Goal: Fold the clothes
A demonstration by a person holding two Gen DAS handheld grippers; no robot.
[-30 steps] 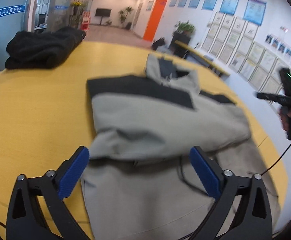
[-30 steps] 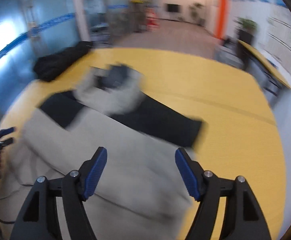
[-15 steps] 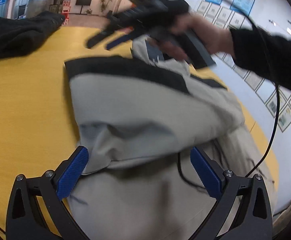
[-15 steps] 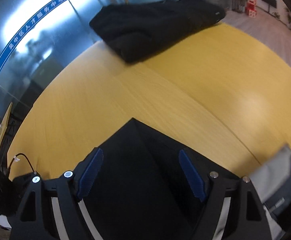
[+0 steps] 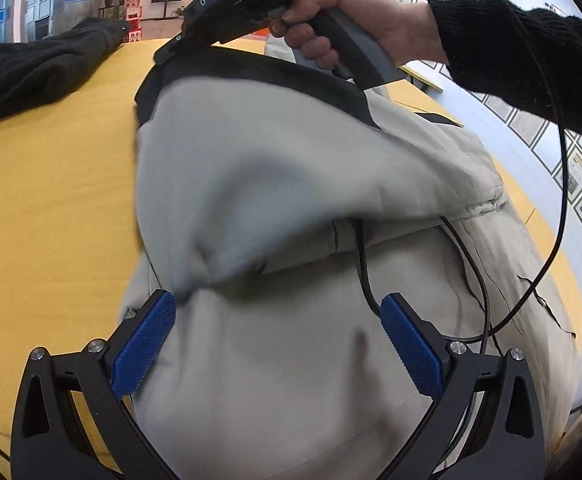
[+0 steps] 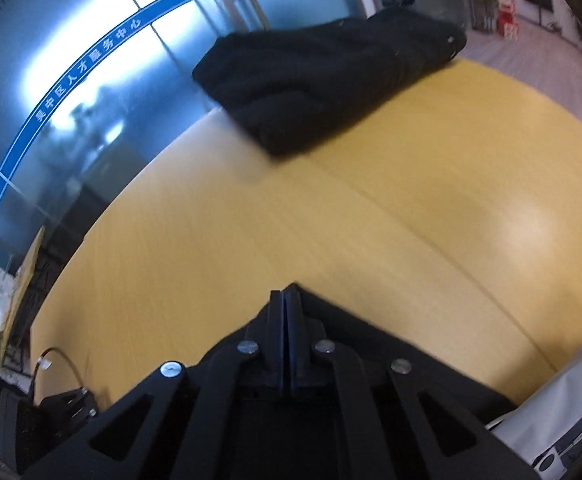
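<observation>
A beige jacket with black shoulder panels [image 5: 291, 184] lies on the yellow table [image 5: 51, 200], its upper half folded down over the lower half. My left gripper [image 5: 277, 336] is open, its blue pads either side of the folded edge near the jacket's left side. My right gripper [image 6: 287, 312] is shut on the jacket's black corner [image 6: 371, 340]. In the left wrist view it [image 5: 163, 54] is held by a hand at the jacket's far left corner.
A folded black garment [image 5: 39, 68] lies at the far left of the table, also in the right wrist view [image 6: 323, 80]. A black cable [image 5: 471, 272] runs across the jacket. The table's right edge lies just beyond the jacket. Glass walls stand behind.
My right gripper swung across to the jacket's far black corner and closed on it. My left gripper moved down closer to the folded edge, staying open.
</observation>
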